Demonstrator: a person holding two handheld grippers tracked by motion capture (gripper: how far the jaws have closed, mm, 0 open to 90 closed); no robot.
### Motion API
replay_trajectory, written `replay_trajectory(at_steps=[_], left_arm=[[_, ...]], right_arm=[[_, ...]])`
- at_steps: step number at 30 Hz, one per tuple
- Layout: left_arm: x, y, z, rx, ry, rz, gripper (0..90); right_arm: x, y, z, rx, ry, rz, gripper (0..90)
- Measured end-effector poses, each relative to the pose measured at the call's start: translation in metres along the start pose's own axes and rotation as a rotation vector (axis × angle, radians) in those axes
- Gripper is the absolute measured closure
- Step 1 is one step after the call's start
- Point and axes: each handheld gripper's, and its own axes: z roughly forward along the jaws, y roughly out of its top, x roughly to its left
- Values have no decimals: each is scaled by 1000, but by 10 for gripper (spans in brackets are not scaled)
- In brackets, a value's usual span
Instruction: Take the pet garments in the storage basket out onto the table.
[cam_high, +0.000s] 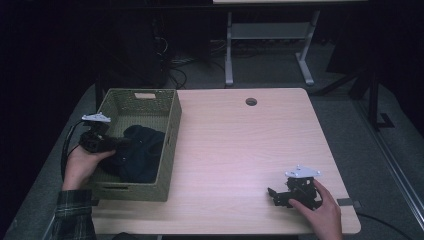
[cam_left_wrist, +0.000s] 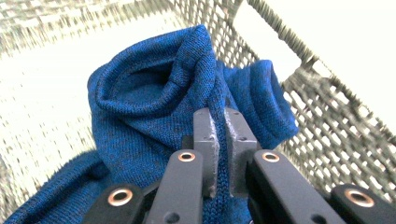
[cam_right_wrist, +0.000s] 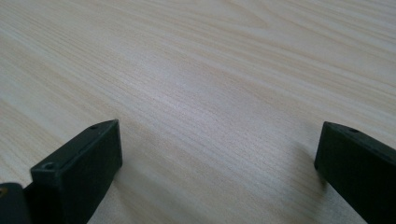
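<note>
Left hand (cam_high: 82, 162) reaching in over near-left rim of woven basket (cam_high: 172, 137), sleeve in plaid, wrist bent inward, left gripper (cam_high: 117, 142) pointing right into blue knit garment (cam_high: 142, 152). In left gripper view, 2 jaws nearly together w/ a fold of the blue knit (cam_left_wrist: 154, 107) pinched between them, fabric bunched up ahead, basket wall (cam_left_wrist: 336, 126) w/ handle cutout just beyond. From high view garment reads almost black, heaped in near half of basket, basket at table's (cam_high: 240, 145) left edge. Right hand (cam_high: 322, 207) low at near-right corner, palm over right gripper (cam_high: 272, 195), jaws pointing left, resting on or just above tabletop. Right gripper view: jaws spread wide, nothing between, bare wood grain (cam_right_wrist: 210, 84) close underneath.
</note>
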Motion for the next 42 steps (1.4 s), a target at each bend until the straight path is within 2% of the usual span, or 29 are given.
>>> replay_trajectory(at_steps=[9, 15, 18, 22, 26, 32, 42], left_arm=[[-4, 6, -16, -153, -3, -22, 855], [-9, 17, -29, -224, -12, -10, 855], [-12, 23, -34, -239, -12, 10, 855], [-15, 29, -42, -275, -14, 18, 855], [-17, 36, -50, -312, -40, 16, 856], [-23, 50, -57, -341, -61, 29, 856], [-41, 78, -64, -377, -89, 80, 856]], right_arm=[[0, 0, 0, 0, 0, 0, 5], [0, 0, 0, 0, -2, -1, 5], [0, 0, 0, -1, -2, -3, 4], [-1, 0, 1, 0, -2, -6, 4], [-1, 0, 1, -1, -2, -6, 5], [-1, 0, 1, 0, -2, -5, 5], [-1, 0, 1, 0, -2, -5, 4]])
